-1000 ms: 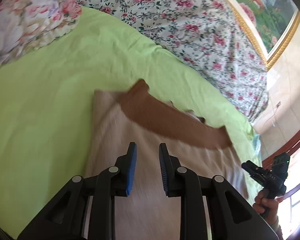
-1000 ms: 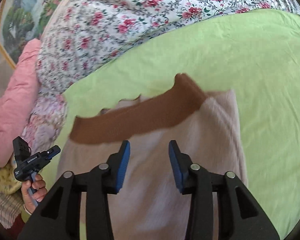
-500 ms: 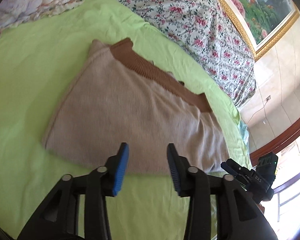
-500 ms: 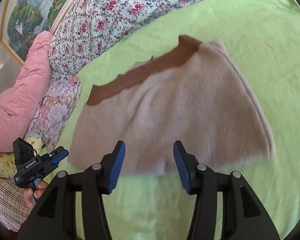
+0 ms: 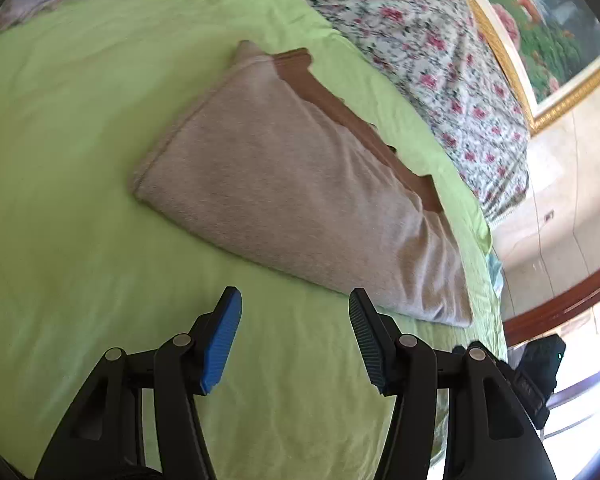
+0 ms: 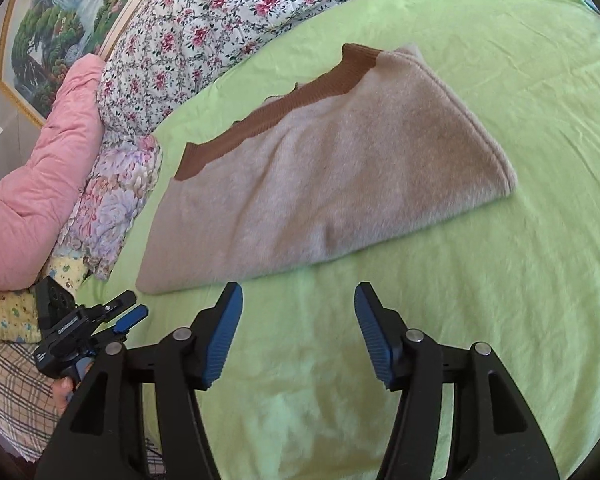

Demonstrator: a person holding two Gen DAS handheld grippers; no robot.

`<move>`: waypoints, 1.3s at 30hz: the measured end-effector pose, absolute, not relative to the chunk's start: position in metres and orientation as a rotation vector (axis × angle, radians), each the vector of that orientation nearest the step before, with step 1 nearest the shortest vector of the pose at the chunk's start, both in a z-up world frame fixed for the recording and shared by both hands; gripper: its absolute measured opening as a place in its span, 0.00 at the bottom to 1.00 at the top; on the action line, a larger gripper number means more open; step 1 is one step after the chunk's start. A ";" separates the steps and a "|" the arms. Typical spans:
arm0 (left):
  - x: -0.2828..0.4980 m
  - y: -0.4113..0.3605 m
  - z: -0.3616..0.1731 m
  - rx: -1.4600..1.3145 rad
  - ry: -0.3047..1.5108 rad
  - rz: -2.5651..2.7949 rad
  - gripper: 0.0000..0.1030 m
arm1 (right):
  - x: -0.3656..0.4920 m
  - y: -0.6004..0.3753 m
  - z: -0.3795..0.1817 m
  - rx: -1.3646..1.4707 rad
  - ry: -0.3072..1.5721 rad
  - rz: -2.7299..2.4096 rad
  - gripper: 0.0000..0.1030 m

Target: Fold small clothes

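A folded beige knit garment (image 5: pixel 300 200) with a brown ribbed band (image 5: pixel 352 120) lies flat on the green bed sheet (image 5: pixel 80 160), the landmark for everything else here. To the garment's left side, in the left wrist view, the left tool (image 5: pixel 295 332) hangs just short of its near folded edge, blue pads (image 5: pixel 220 344) spread wide and holding nothing. Beyond the garment, a floral quilt (image 5: pixel 420 40) is heaped at the far side of the bed below a framed painting (image 5: pixel 540 28). In the right wrist view the right tool (image 6: pixel 298 330) hovers before the same near edge, its fingers likewise spread apart and empty, with a pink quilt (image 6: pixel 40 168) off to the garment's left. The knit looks soft, light and limp, thick where it is doubled, so it will likely sag and drag on the sheet rather than keep its shape when lifted. The firmest holds appear to be the two near corners of the folded edge (image 6: pixel 156 284), pinched through all layers at once; the ribbed band, on the garment's far side, seems stiffer but easy to stretch
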State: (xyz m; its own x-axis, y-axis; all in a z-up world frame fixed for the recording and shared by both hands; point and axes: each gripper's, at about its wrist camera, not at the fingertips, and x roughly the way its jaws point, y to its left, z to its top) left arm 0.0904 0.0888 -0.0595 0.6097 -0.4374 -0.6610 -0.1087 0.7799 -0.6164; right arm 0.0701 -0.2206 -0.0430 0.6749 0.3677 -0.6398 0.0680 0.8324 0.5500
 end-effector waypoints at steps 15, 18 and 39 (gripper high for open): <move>0.119 0.116 -0.082 -0.877 0.878 -0.148 0.61 | 0.074 -0.205 -0.044 0.537 0.839 0.207 0.58; 0.128 0.120 -0.084 -0.907 0.855 -0.135 0.61 | 0.076 -0.205 -0.045 0.536 0.844 0.208 0.58; 0.191 0.049 -0.003 -0.601 0.699 -0.275 0.07 | 0.112 -0.254 -0.024 0.590 0.757 0.206 0.58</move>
